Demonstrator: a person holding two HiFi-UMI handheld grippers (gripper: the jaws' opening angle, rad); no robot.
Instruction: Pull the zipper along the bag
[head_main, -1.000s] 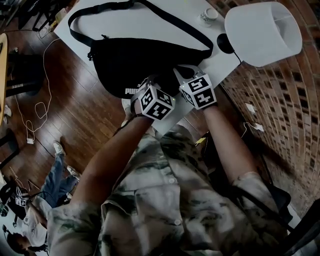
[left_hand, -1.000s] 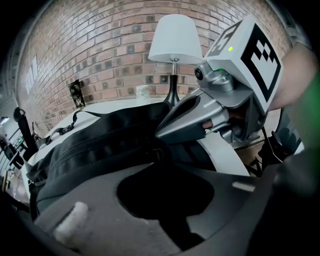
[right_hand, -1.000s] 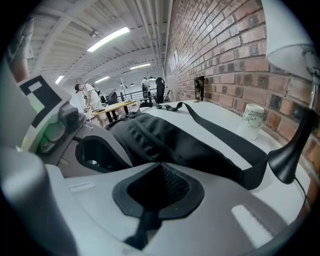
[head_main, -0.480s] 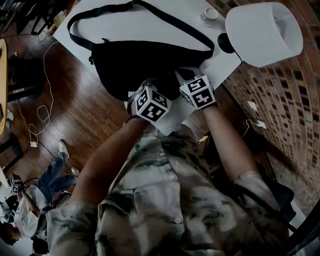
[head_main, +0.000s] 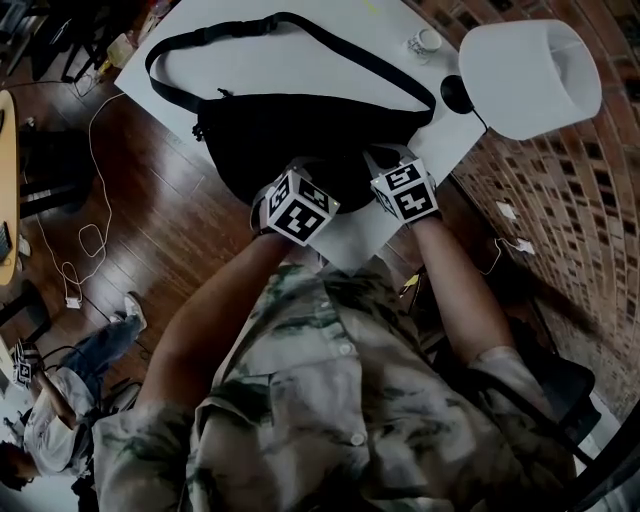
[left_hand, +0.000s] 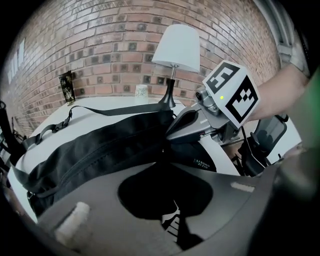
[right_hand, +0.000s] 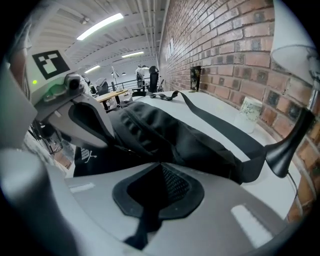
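Black and slumped, the bag (head_main: 300, 130) is lying on the white table (head_main: 280, 65), with its body along the near edge and its strap (head_main: 215, 32) looping away across the tabletop. The left gripper (left_hand: 167, 161) is biting into the near side of the bag. Its two grey jaws are meeting on dark fabric, and part of a white logo is showing through the cut-out between them. The right gripper (right_hand: 160, 165) is working just beside it, a little toward the lamp (head_main: 530, 75). Its jaws are likewise pressing together on the bag, pinching black material with a patch of mesh, and a narrow black strip is trailing down between them. Whether that strip is the zipper pull cannot be told. From above, the two marker cubes (head_main: 298, 207) are sitting close together over the bag's near edge, with the person's forearms reaching down to them. A small cup (head_main: 425, 42) is standing on the far corner of the table near the lamp's dark base, in front of the brick wall (left_hand: 100, 40). Wooden floor (head_main: 150, 230) is showing to the left of the table.
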